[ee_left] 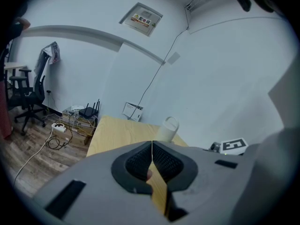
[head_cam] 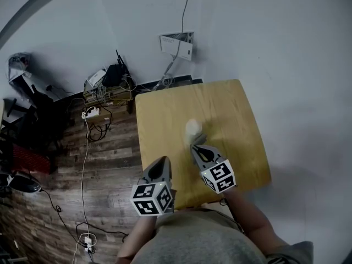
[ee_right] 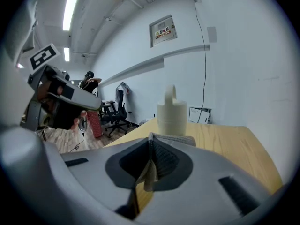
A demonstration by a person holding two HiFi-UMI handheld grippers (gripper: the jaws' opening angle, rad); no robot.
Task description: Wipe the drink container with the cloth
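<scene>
A pale wooden tabletop [head_cam: 165, 120] stands against a plain white wall [head_cam: 264, 32], on a floor [head_cam: 104, 169] of dark wood planks. Beside it, routers [head_cam: 114, 75] and tangled cables [head_cam: 98, 127] crowd the floor by the wall. A black office chair [ee_left: 26, 90] stands farther off. A sign [ee_left: 140, 18] hangs high on the wall, and strip lights [ee_right: 71, 3] glow on the ceiling.

Surroundings of the wooden table [head_cam: 231, 109].
Plank floor [head_cam: 110, 169] to its left; router [head_cam: 114, 73], power strip [head_cam: 91, 113] and cables [head_cam: 100, 128] near the wall; office chair [ee_left: 26, 90] beyond; sign [ee_left: 141, 19] high up.
</scene>
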